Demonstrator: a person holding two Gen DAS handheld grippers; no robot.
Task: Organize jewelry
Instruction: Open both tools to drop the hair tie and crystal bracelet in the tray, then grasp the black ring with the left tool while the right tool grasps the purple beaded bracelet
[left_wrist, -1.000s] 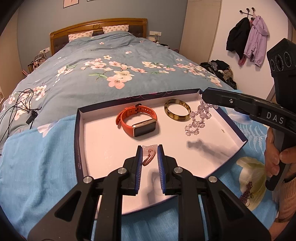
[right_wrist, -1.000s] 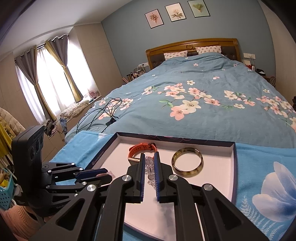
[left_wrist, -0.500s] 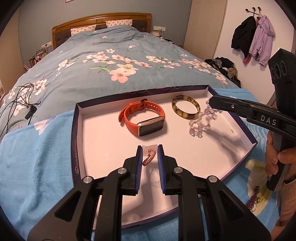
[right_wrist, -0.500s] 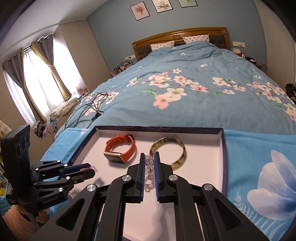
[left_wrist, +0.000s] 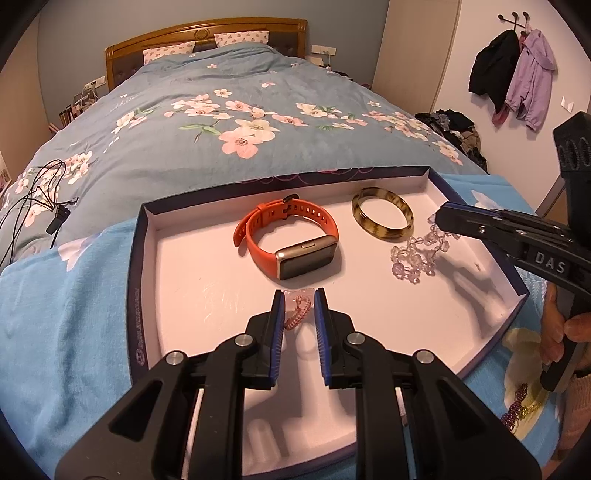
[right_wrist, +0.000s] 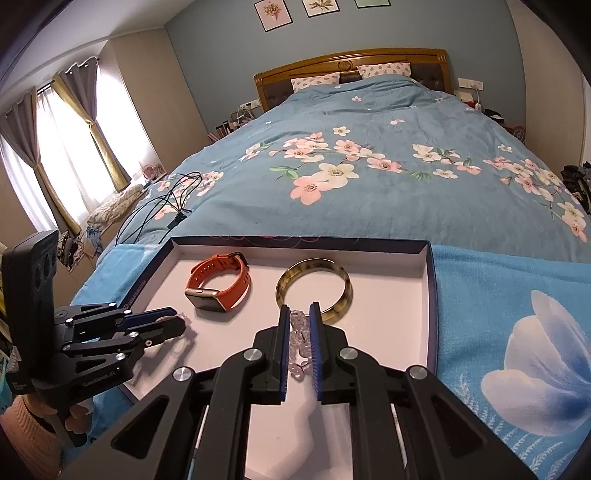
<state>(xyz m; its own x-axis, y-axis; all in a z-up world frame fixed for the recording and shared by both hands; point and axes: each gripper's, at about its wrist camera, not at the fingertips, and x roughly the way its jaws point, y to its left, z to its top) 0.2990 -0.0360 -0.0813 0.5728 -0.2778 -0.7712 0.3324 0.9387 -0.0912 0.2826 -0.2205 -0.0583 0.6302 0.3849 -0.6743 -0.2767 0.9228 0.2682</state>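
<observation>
Both grippers have come lower over the white tray (left_wrist: 177, 266). The left gripper (left_wrist: 299, 310) grasps the pink chain (left_wrist: 295, 317) above the tray's near part. The right gripper (right_wrist: 298, 332) begins to release the clear bead bracelet (right_wrist: 297, 334), which now touches the tray right of the orange watch (left_wrist: 291, 240), so this piece looks nearly placed.

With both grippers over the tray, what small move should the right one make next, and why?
Probably finish opening. The right gripper has its jaws opening around the clear bead bracelet, whose lower beads already lie on the tray floor beside the tortoiseshell bangle.
</observation>
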